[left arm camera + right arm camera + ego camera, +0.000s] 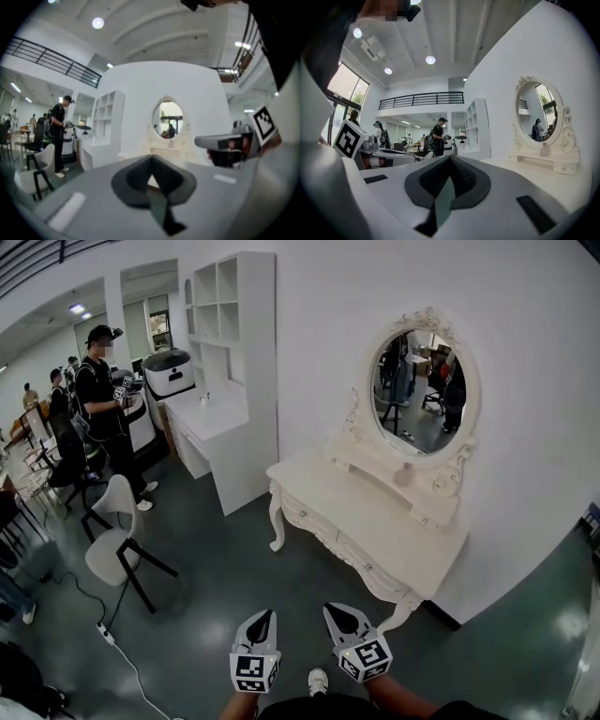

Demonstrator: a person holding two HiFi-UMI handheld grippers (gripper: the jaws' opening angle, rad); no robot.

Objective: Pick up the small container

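- Two grippers sat low at the near edge of the head view, side by side and a little apart, both aimed at the dressing table.
- left gripper (266,614): its dark, ridged rubber pads were pressed together into one narrow point, with nothing between them. The shell behind them was smooth grey-white plastic.
- right gripper (331,608): its jaws were likewise pressed together and empty. The pads were black with fine ribbing, set in a rounded dark collar.
- Each gripper carried a white marker cube (367,659) printed with black square patterns, and a bare forearm showed behind each.
- A white shoe (318,679) showed between the forearms on the floor (216,568), which was dark grey and glossy.
- dressing table (375,521): it was cream-coloured, with a curved carved leg, small drawer knobs along the front edge and a flat bare top. It stood against the white wall, well ahead of both grippers.
- mirror (422,390): an oval glass in a scrolled ornate frame, it rose from a raised shelf at the back edge of the top.
- small container (405,474): a pale, rounded shape at the middle of that shelf, just under the mirror, may have been it. It was too small to tell for sure, and neither gripper touched it.
- To the left stood a plain white shelf unit (234,352) with square cubbies.
- Farther left were a moulded white chair (117,531) on black legs and a person (103,399) in dark clothes.
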